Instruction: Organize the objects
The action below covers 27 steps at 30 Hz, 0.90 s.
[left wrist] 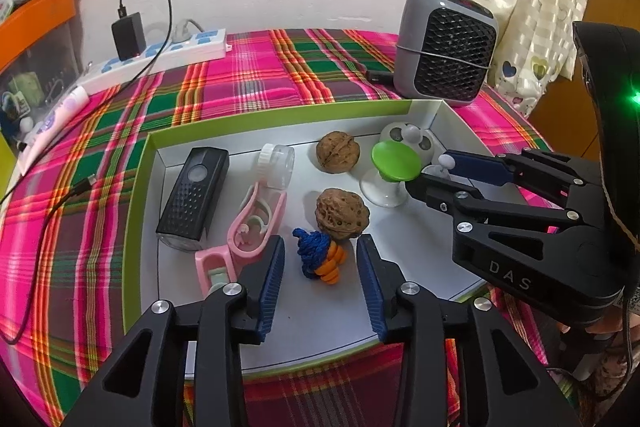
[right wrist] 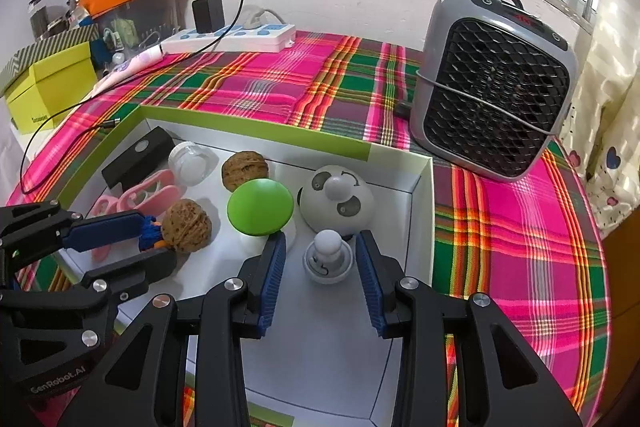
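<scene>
- The left tool (left wrist: 320, 267) is reaching low into the white tray (left wrist: 420, 247), its blue-padded fingers spread wide and gripping nothing.
- The blue-and-orange knitted toy (left wrist: 320, 257) is lying on the tray floor between those fingers, touching neither, just in front of the near walnut (left wrist: 342, 213).
- The right tool (right wrist: 320, 267) is coming in from the tray's right side, likewise wide open and empty, straddling a small white knobbed piece (right wrist: 328, 259).
- The green-topped suction cup (right wrist: 260, 207) is standing just beside the right tool's left finger.
- The left wrist view is showing the black lamp (left wrist: 194, 197), the pink clips (left wrist: 250, 227) and the clear bottle (left wrist: 276, 167) in full.
- The right wrist view is showing the panda-faced dome (right wrist: 338, 205) plainly, and a yellow-green box (right wrist: 48, 87) off the plaid-covered table (right wrist: 520, 227).
- The far walnut (left wrist: 338, 157) is lying near the tray's back wall, and the grey fan (left wrist: 448, 47) is standing behind the tray.
</scene>
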Tool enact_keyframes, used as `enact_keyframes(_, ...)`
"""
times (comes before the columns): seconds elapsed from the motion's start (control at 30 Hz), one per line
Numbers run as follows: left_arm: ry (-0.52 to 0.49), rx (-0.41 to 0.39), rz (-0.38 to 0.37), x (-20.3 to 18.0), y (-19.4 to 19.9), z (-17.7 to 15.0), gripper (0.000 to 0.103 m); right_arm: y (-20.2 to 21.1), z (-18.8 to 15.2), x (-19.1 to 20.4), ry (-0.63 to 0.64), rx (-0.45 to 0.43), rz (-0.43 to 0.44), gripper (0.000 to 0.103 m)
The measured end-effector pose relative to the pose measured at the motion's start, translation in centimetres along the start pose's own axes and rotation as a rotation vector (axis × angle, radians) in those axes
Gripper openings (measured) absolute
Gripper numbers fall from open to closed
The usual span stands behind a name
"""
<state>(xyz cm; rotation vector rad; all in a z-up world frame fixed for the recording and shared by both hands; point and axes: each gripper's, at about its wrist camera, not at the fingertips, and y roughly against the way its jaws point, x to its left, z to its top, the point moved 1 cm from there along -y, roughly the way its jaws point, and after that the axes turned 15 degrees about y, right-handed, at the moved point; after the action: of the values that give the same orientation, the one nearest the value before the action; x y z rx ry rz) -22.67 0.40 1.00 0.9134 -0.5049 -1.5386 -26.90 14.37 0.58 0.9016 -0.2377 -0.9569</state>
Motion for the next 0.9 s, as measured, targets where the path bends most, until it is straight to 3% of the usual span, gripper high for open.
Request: enact_keyframes(0.9,0.009,-0.084,0.042,-0.2,3.4,-0.8,0.039,3.6,-1.0,1.2,-0.075,-0.057,0.008,0.043)
